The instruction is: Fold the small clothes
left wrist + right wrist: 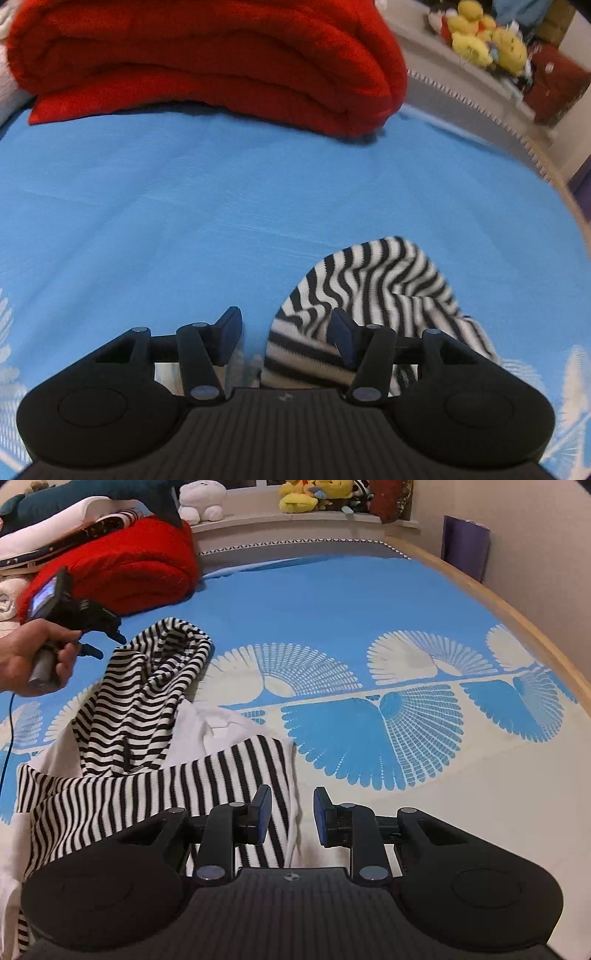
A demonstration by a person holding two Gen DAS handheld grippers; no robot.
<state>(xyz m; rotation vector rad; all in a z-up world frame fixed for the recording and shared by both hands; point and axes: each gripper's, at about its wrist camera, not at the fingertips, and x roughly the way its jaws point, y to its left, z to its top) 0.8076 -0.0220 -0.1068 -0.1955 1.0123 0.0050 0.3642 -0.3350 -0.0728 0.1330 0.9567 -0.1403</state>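
A black-and-white striped hooded top (pixel 140 701) lies crumpled on the blue patterned bedsheet (pixel 332 602), and its striped body (pixel 110 801) spreads toward me. In the left wrist view its hood (pixel 373 280) bunches up just ahead of the right finger (pixel 341 332). My left gripper (pixel 286 326) is open, with only the cloth's edge between the pads. A hand holds that left gripper (pixel 105 644) above the hood's left side. My right gripper (pixel 291 812) hovers over the top's white right hem (pixel 293 834), its jaws a little apart and not pressing on cloth.
A folded red blanket (pixel 207 62) lies at the far side of the bed, with white and dark bedding (pixel 55 542) stacked beside it. Yellow plush toys (pixel 484 40) sit on a ledge. The bed's wooden edge (pixel 517 620) curves along the right, near a purple board (pixel 465 546).
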